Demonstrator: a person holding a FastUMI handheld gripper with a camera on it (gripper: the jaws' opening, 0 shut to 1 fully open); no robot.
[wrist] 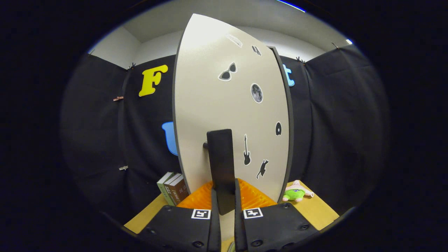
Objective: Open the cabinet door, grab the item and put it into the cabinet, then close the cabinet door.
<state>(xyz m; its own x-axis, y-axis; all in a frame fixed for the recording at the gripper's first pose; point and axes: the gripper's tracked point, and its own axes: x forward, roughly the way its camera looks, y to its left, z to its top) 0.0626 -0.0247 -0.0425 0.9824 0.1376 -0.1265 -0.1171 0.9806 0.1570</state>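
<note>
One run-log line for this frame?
phase: door handling | gripper: jaws shut on handle | cabinet door: held by handle | plush toy: on table, beside door

Gripper fingers pinched together, pointing forward.

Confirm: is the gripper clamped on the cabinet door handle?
Yes, shut on it. The black handle of the cabinet door sits squeezed between both fingers of the gripper.

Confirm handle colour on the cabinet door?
Black handle, gripper shut on it; gripper view.
</note>
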